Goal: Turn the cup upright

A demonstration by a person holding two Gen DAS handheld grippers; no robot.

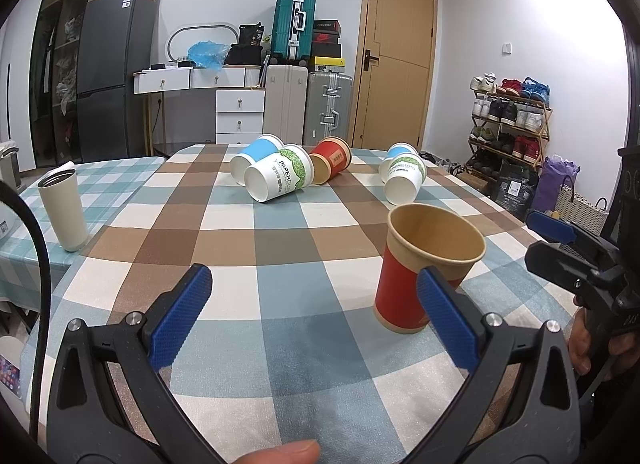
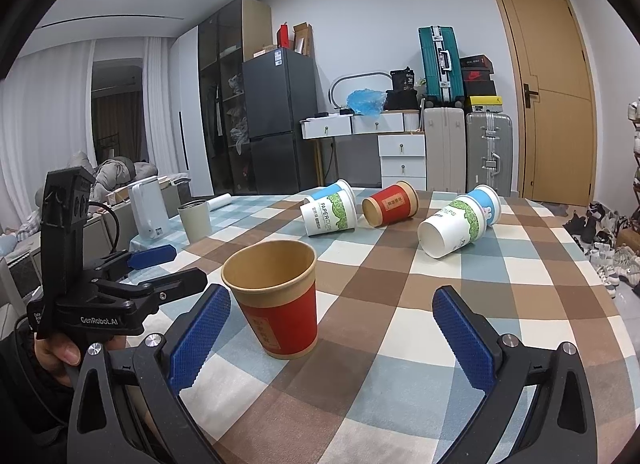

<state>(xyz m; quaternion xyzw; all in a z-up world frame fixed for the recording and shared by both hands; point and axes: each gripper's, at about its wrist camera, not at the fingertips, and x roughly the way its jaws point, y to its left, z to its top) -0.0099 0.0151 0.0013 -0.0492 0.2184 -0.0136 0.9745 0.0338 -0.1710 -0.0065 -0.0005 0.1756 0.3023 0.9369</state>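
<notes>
Red-and-kraft paper cup point(image 2: 276, 300) stands upright at table centre's 6 o'clock. Both the left gripper point(image 1: 314, 318) and right gripper point(image 2: 332, 334) are spread, empty. Risk: a stray fingertip could topple it.

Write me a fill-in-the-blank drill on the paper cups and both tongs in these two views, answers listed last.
1. The near red paper cup stands ____ on the checked tablecloth.
2. Counting every paper cup lying on its side, there are ____.
3. The left tongs and right tongs are both ____, holding nothing.
4. The far red paper cup lies between two pairs of white and ____ cups.

Answers: upright; five; open; blue
</notes>
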